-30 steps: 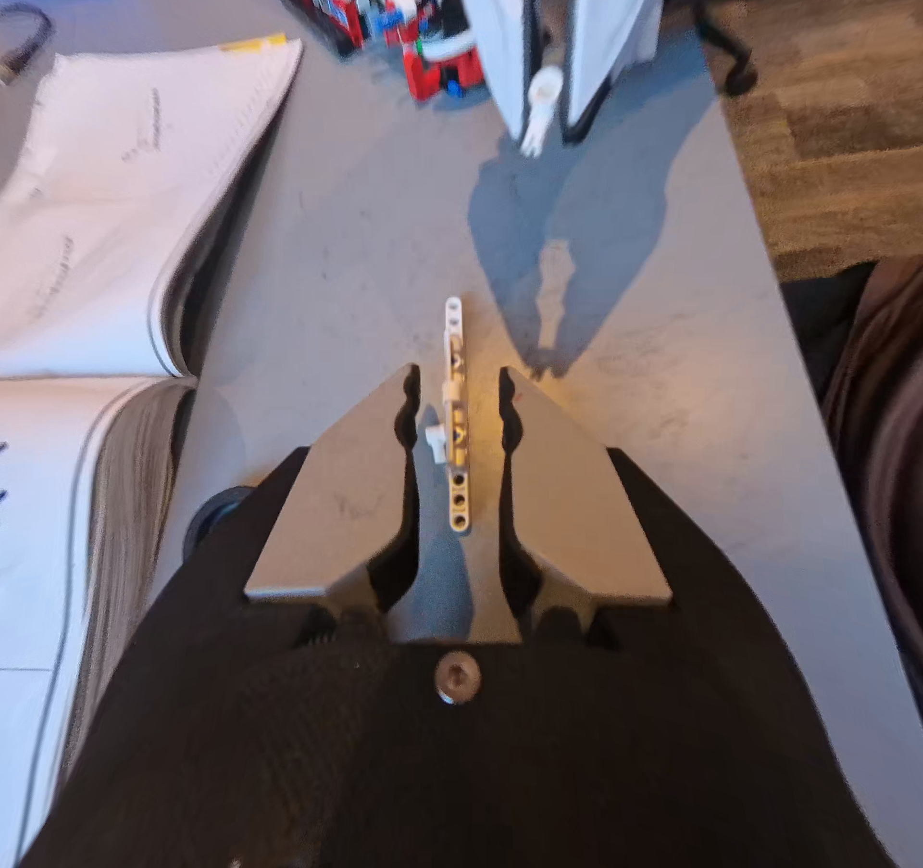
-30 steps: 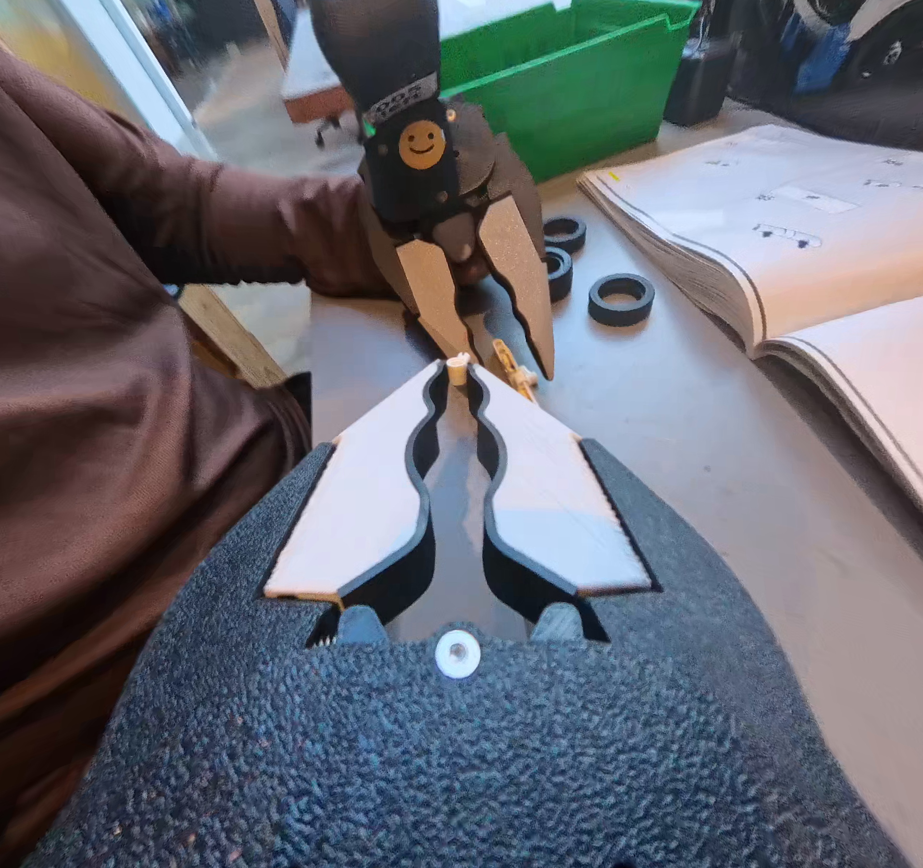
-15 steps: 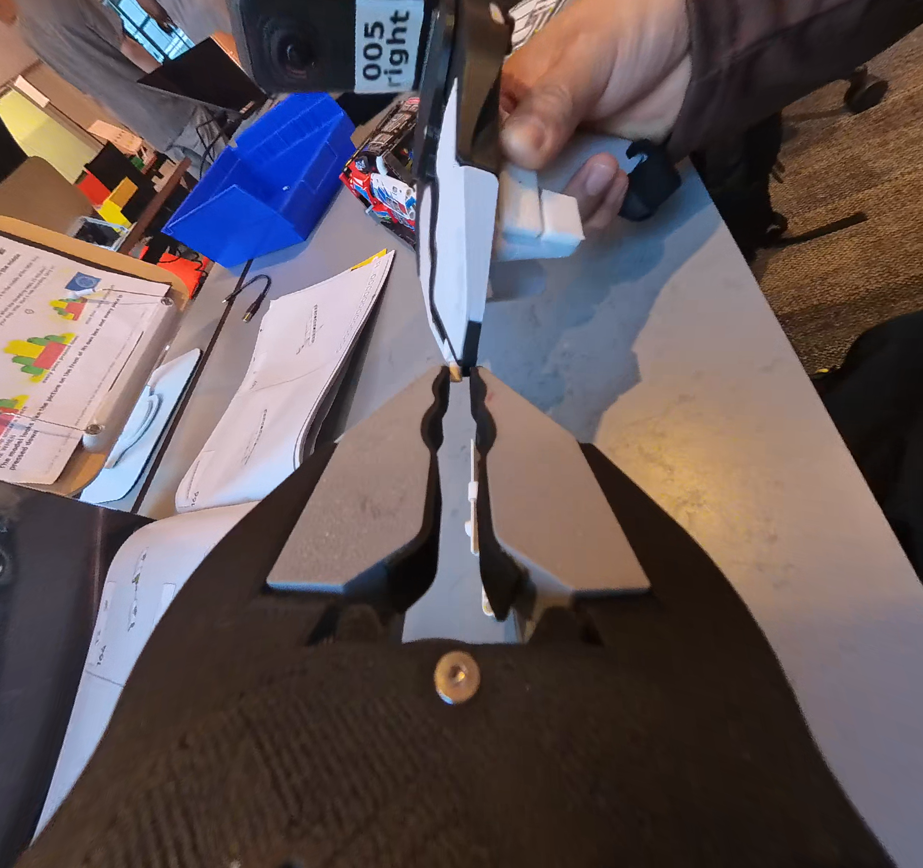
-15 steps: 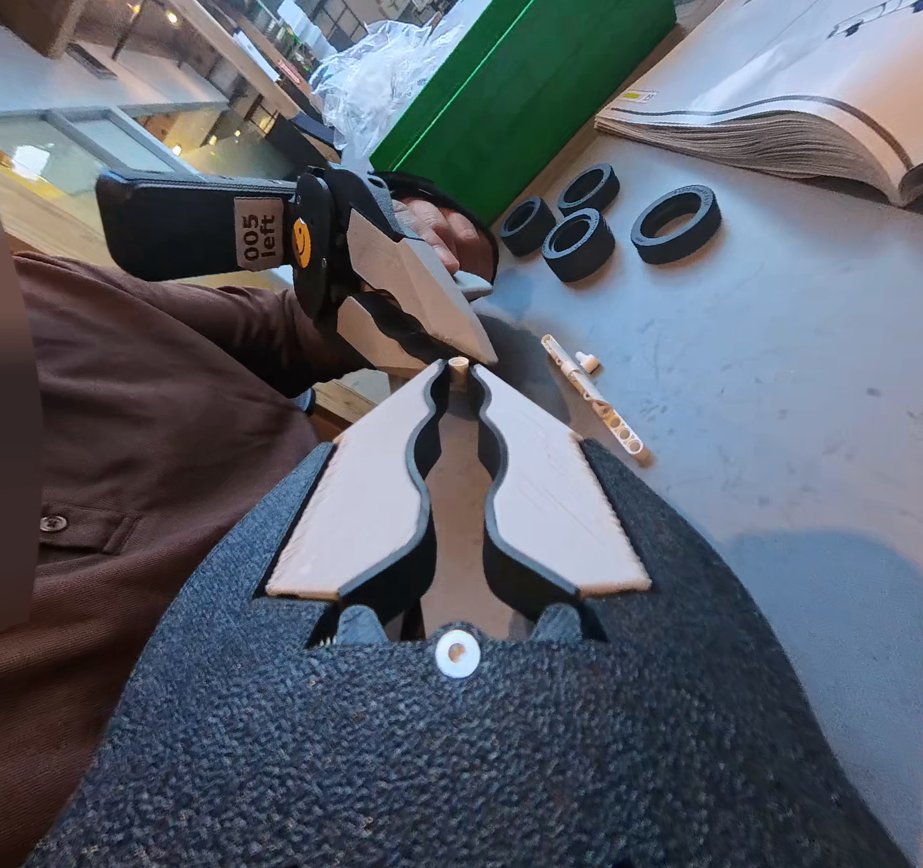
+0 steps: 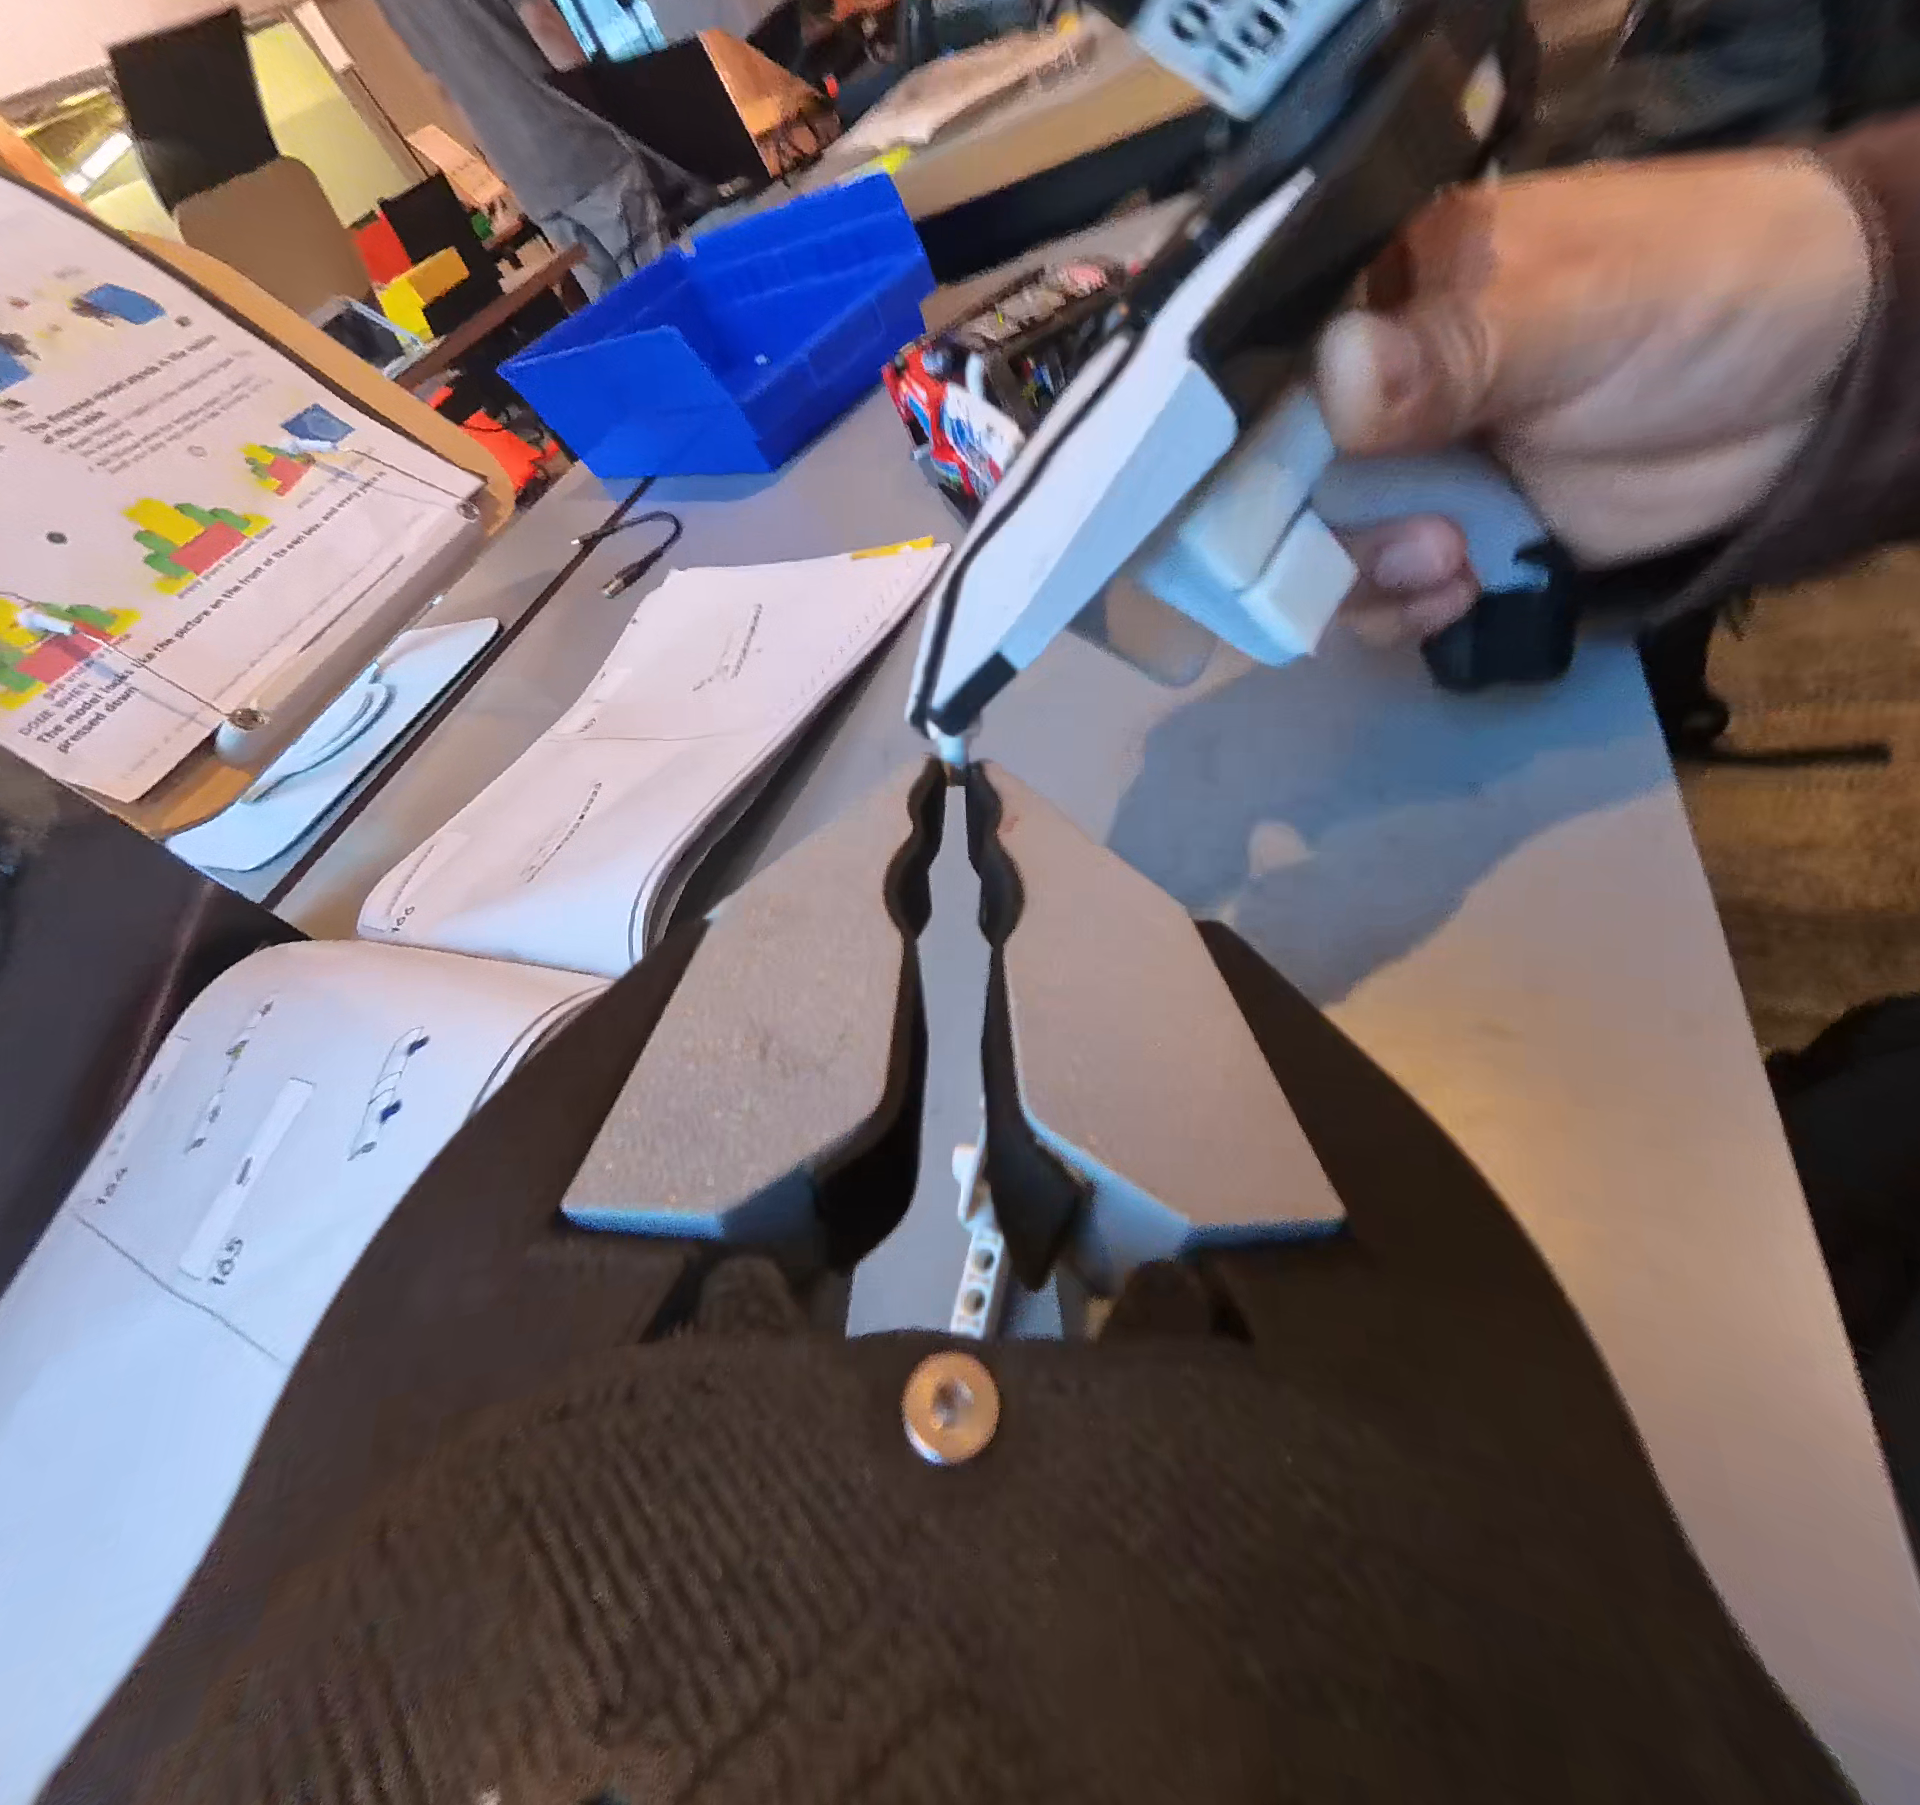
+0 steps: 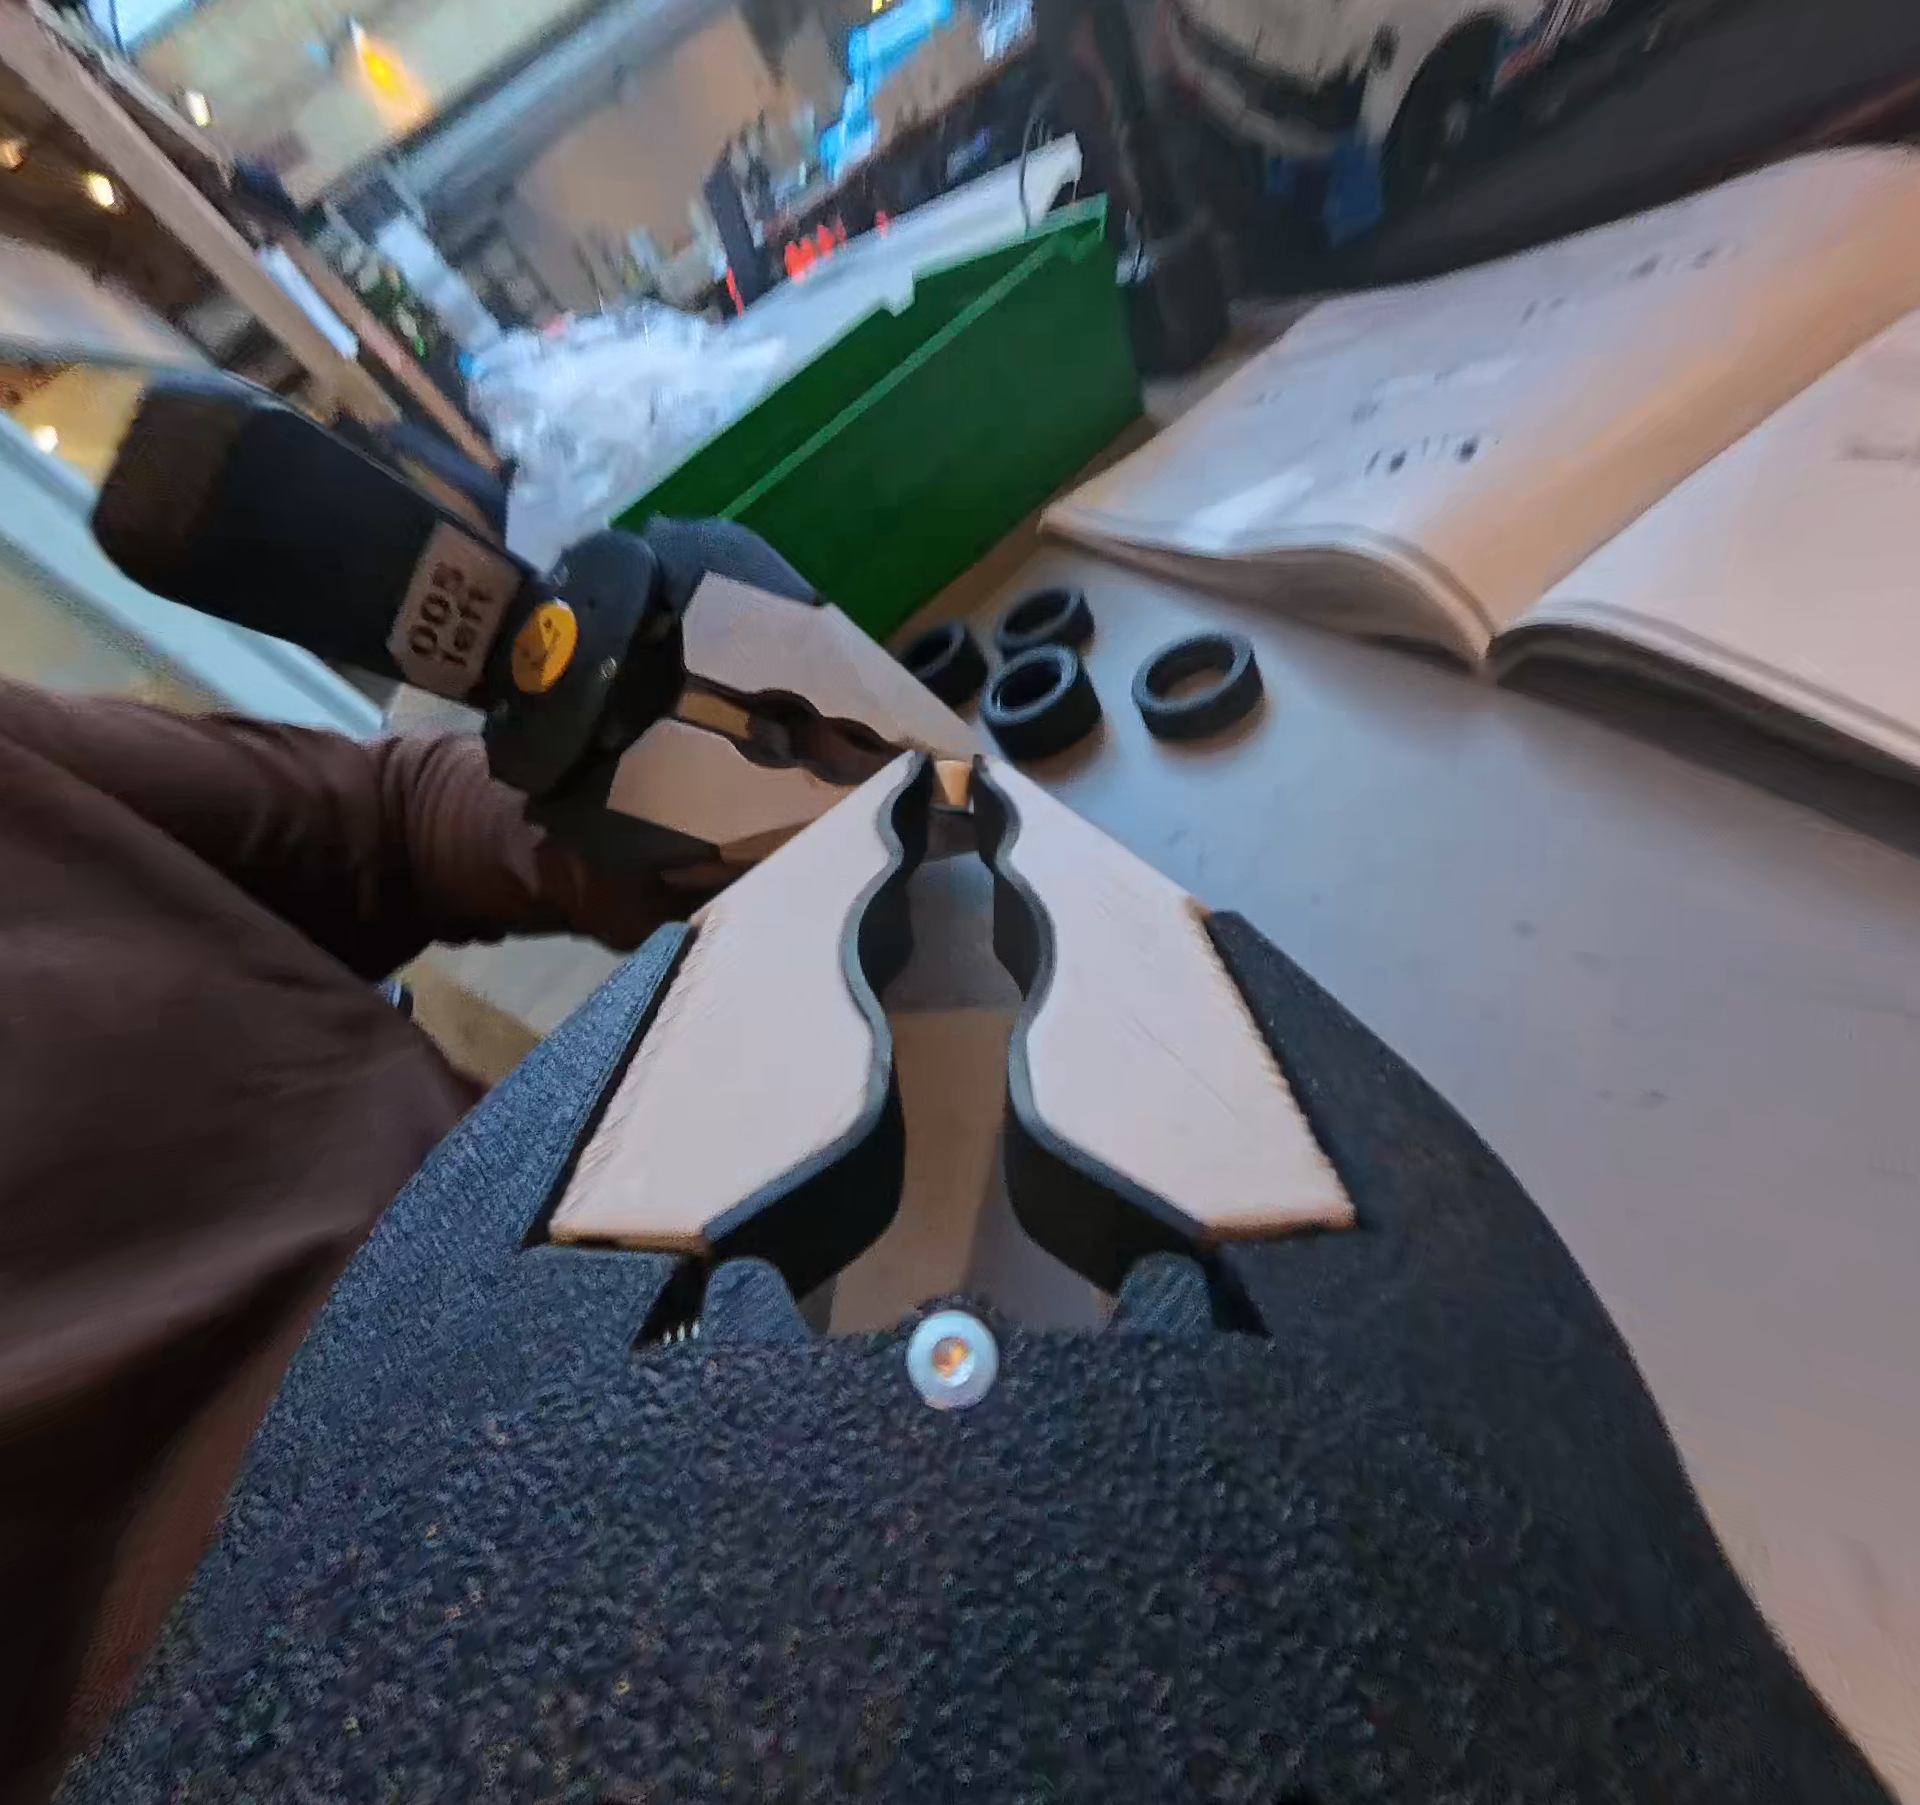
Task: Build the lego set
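Currently: peg transfer between the two tools, held above the desk (image 5: 1507,924).
Right hand-held gripper (image 6: 951,784) pinches a small pale peg (image 6: 951,781) at frame centre; left hand-held gripper (image 5: 954,768), nearly closed, meets it tip-to-tip. White holed beam (image 5: 977,1267) lies on the desk, lower centre.

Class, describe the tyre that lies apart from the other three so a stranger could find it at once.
Start at the green bin on the grey table. In front of it lie four black rubber tyres. Three cluster together; the lone tyre sits to their right, nearest the open instruction book.
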{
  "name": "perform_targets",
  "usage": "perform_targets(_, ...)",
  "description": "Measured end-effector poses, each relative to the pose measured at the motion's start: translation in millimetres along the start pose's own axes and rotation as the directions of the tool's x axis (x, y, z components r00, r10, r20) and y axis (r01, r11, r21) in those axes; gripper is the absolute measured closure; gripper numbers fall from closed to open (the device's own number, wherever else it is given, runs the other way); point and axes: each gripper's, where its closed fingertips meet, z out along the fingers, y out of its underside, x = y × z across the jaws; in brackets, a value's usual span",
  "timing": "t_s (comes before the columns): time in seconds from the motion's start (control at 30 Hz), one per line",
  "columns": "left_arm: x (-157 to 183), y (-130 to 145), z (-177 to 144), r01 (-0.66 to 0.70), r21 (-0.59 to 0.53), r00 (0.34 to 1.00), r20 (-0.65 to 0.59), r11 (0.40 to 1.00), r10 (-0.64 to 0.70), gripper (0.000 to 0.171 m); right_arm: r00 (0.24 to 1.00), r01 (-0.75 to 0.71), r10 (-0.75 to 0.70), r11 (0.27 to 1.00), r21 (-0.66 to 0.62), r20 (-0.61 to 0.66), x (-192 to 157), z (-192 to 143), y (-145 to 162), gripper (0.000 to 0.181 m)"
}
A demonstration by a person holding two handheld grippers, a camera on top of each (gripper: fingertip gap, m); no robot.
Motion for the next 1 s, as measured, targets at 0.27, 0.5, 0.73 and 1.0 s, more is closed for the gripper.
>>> perform_targets(0.27, -7.2, -6.3, -2.8, 0.057, 0.060, 0.998, 0.026, 0.997, -0.059, 0.170, 0.995, 0.086, -0.081, 0.990, 0.108, -0.053, -4.0, -9.6, -16.8, 0.168)
perform_targets(0.5, -5.6, -9.0, -3.2, 0.030, 0.066, 0.999, 0.038, 0.997, -0.033, 0.170, 0.999, 0.051, -0.050, 0.997, 0.053, -0.009, -5.1, -2.3, -9.6, 0.175)
perform_targets(0.73, -9.7, -5.2, -1.3, 0.083, 0.051, 0.995, 0.054, 0.995, -0.086, 0.170, 0.997, 0.065, -0.064, 0.998, 0.022, -0.038, -0.9, 2.1, -10.7, 0.176)
perform_targets(1.0, -16.8, 0.1, -0.4, 0.111, 0.021, 0.990, 0.086, 0.994, -0.112, 0.170, 0.998, 0.040, -0.040, 0.999, -0.011, -0.051, 4.6, 8.4, -12.0, 0.175)
